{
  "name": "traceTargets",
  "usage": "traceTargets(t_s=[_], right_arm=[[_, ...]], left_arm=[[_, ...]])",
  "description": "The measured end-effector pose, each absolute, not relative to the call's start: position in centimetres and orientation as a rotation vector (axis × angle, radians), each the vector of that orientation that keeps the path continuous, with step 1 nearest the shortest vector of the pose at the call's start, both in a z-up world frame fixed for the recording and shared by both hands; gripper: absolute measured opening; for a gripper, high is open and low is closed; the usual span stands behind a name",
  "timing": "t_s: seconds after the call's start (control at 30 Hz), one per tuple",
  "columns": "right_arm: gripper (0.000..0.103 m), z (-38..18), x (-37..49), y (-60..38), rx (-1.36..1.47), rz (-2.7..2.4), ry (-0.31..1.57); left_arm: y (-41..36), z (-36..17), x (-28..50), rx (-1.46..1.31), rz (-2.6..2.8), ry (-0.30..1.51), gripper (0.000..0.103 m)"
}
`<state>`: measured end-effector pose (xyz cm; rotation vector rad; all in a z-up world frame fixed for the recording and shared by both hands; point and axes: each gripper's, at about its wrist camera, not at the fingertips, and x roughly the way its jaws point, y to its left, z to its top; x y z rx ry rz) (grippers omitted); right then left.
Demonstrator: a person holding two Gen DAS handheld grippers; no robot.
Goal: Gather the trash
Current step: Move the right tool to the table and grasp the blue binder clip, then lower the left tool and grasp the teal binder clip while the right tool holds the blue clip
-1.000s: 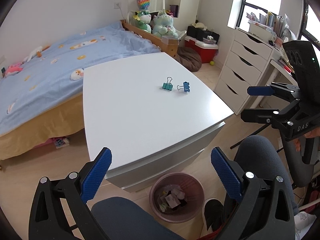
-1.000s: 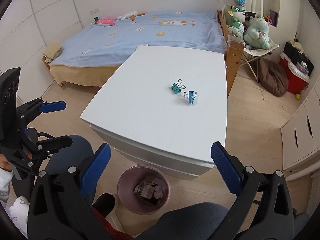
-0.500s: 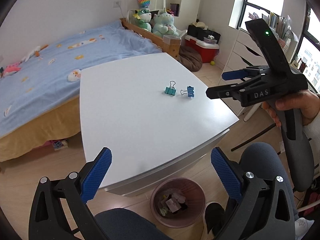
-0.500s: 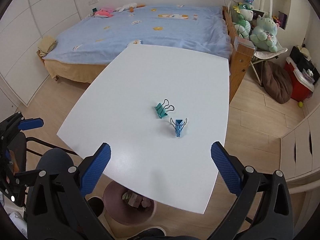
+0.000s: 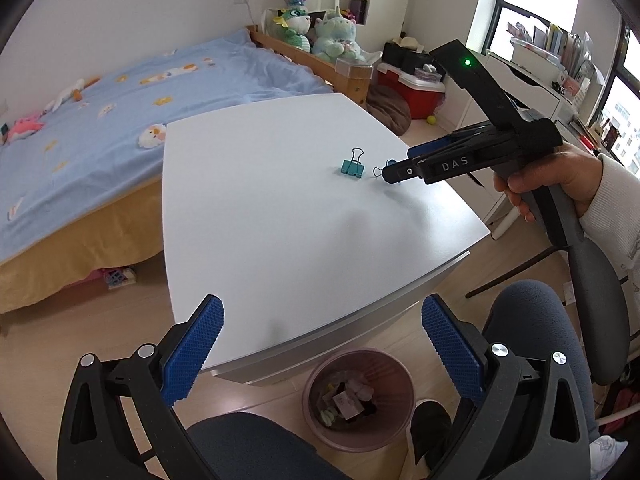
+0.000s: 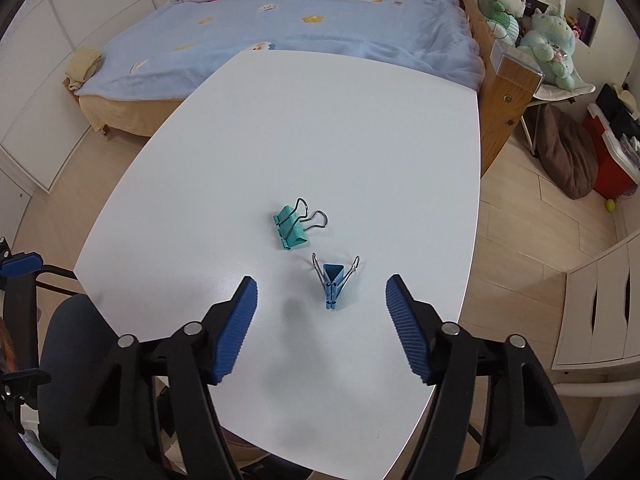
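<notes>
White worktop (image 6: 360, 120) in a bedroom, bed (image 6: 320, 12) behind, waste bin (image 5: 358, 398) on the floor below. Right gripper (image 6: 322, 312) fingers closing around the untouched blue clip (image 6: 332, 282) beside the teal clip (image 6: 292, 228); left gripper (image 5: 322, 354) fingers open, empty.

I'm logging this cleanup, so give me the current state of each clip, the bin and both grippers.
Blue binder clip: lying on the table, between the right jaws, not gripped.
Teal binder clip: lying on the table, untouched.
Trash bin: upright on the floor, partly filled.
Right gripper: jaws closing around the blue clip.
Left gripper: open, empty.
</notes>
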<state>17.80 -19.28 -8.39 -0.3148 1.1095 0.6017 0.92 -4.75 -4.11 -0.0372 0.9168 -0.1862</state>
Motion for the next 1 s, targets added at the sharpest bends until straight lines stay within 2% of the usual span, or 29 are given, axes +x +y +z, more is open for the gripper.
traceTargets(t_s=[0.1, 0.17, 0.37, 0.57, 1.0], right_arm=[[0.053, -8.9, 18.2, -19.0, -0.311, 0.609, 1.116], [0.042, -9.3, 18.5, -18.9, -0.305, 0.614, 1.128], [0.020, -10.0, 18.9, -18.5, -0.318, 0.603, 1.135], [0.015, -9.7, 18.6, -18.8, -0.310, 0.599, 1.122], [0.012, -7.6, 17.5, -20.8, -0.266, 0.577, 1.090]], left_arm=[[-4.6, -4.4, 1.0, -0.039, -0.186, 0.924, 0.096], [-4.5, -4.5, 1.1, -0.043, -0.184, 0.929, 0.096], [-4.5, -4.7, 1.4, -0.045, -0.185, 0.936, 0.096], [-4.8, -4.8, 2.0, -0.040, -0.196, 0.936, 0.096], [-6.2, -3.7, 5.6, -0.001, -0.237, 0.904, 0.096]])
